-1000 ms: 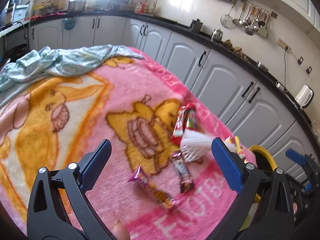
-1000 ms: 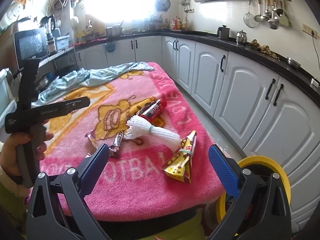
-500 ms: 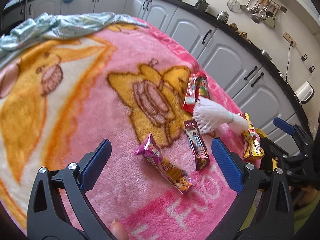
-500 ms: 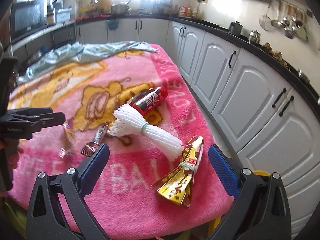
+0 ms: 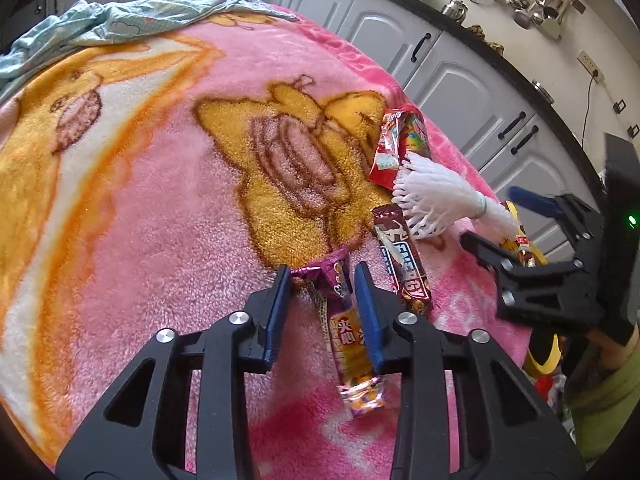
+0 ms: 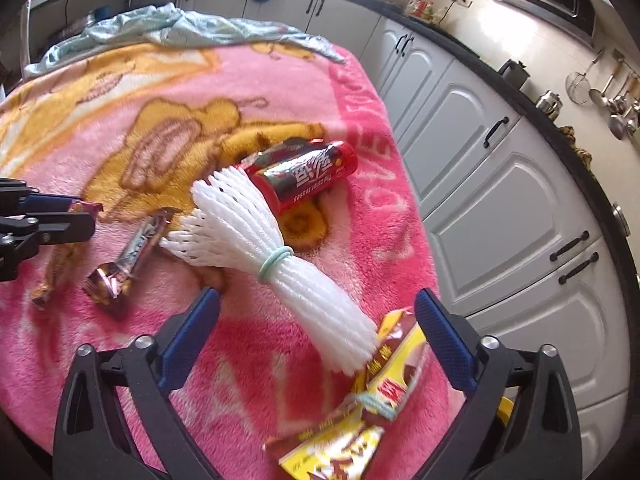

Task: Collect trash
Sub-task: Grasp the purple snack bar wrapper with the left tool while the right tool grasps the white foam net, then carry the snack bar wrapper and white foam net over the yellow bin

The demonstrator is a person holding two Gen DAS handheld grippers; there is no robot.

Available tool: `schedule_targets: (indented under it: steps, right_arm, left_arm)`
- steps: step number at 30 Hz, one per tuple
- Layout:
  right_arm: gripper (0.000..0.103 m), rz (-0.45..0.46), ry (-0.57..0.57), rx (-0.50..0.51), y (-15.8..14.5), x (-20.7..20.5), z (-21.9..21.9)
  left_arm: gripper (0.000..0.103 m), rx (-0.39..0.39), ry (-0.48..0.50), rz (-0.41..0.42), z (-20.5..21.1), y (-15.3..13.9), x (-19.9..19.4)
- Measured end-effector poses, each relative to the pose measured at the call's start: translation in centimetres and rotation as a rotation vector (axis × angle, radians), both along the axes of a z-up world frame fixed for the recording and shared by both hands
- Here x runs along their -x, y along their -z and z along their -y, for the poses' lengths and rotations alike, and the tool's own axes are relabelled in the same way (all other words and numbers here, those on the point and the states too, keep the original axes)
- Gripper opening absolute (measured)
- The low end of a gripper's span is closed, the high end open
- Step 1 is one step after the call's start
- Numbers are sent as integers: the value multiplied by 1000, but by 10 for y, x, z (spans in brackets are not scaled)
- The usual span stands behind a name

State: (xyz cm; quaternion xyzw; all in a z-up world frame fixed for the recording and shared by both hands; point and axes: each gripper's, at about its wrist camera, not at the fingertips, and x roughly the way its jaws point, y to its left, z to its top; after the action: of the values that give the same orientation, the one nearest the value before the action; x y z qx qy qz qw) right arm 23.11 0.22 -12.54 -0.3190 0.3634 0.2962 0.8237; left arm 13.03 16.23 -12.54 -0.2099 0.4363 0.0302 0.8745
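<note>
White cabinets [image 6: 472,152] line the kitchen (black handles).

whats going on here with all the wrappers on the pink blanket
A person is clearing trash off a pink blanket with a handheld gripper in each hand. The left gripper has its jaws closing around a purple and yellow snack wrapper; its right pad touches the wrapper, the left shows a gap. The right gripper, jaws also closing, sits over the white foam net and a yellow wrapper, gripping nothing yet. A brown bar wrapper and a red packet lie untouched.

Wrappers [image 5: 402,264] beside net [image 5: 436,196] on blanket [image 5: 160,208]
</note>
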Motion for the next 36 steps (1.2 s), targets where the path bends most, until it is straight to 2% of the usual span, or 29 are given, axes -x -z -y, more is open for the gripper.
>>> schedule_targets:
  steps: [1,2,4,7,9,13,17,24,36]
  right_arm:
    - [67,-28,-3,1,3,-3,-2]
    - [62,-53,-7,-1,5,-5,-3]
    - [41,-113,-7,-19,9,-10,-4]
    - [27,-162,2,-80,7,-11,0]
    - [23,-208,13,-135,2,-11,6]
    - [19,-268,21,-226,-8,-7,17]
    - [19,-270,25,-278,-22,2,28]
    - [19,-216,37,-351,-54,23,57]
    - [19,-104,73,-390,-93,54,113]
  left_arm:
    - [23,1,2,1,0,0,0]
    - [22,2,3,1,-1,1,0]
    - [21,6,6,4,-2,1,-1]
    - [19,14,8,5,-3,2,0]
    - [17,24,13,8,-3,1,1]
    - [14,23,23,21,-1,-5,2]
    - [13,13,32,53,4,-17,6]
    - [13,2,55,134,16,-48,14]
    - [13,-25,185,215,74,-82,8]
